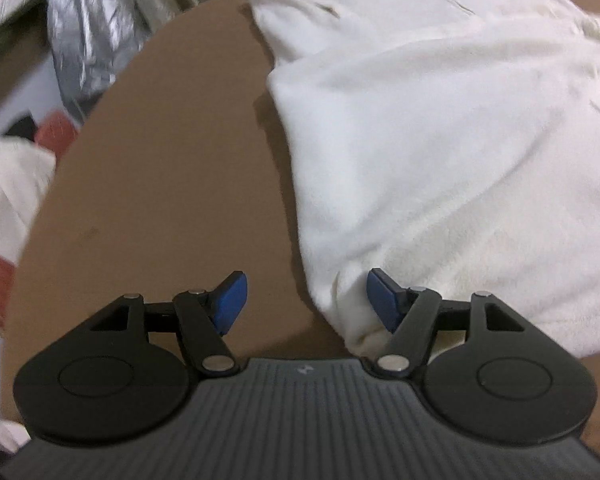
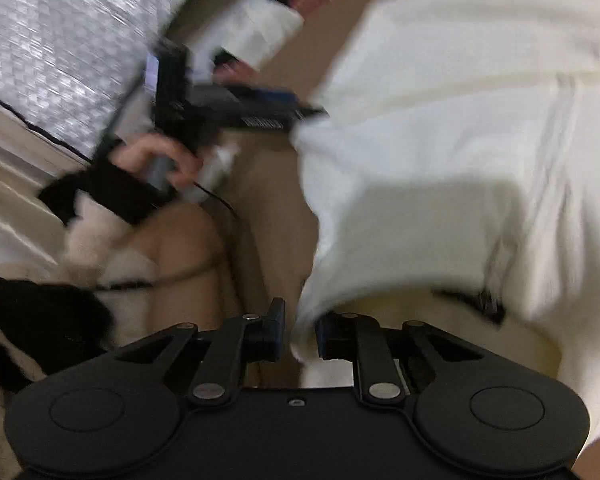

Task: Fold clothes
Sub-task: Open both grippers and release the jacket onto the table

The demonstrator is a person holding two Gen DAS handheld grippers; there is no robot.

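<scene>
We find the left gripper (image 1: 306, 300) with fingers spread over the brown desk (image 1: 160, 200), nothing pinched; the white garment (image 1: 440, 140) lies on the desk to its right, its near corner just inside the right finger, likely lined up for a grasp. The right gripper (image 2: 299, 340) has fingers pinching the garment's edge, presumably to lift it for folding.

Fluffy white cloth garment (image 1: 440, 152) on smooth matt brown table (image 1: 160, 184)
</scene>
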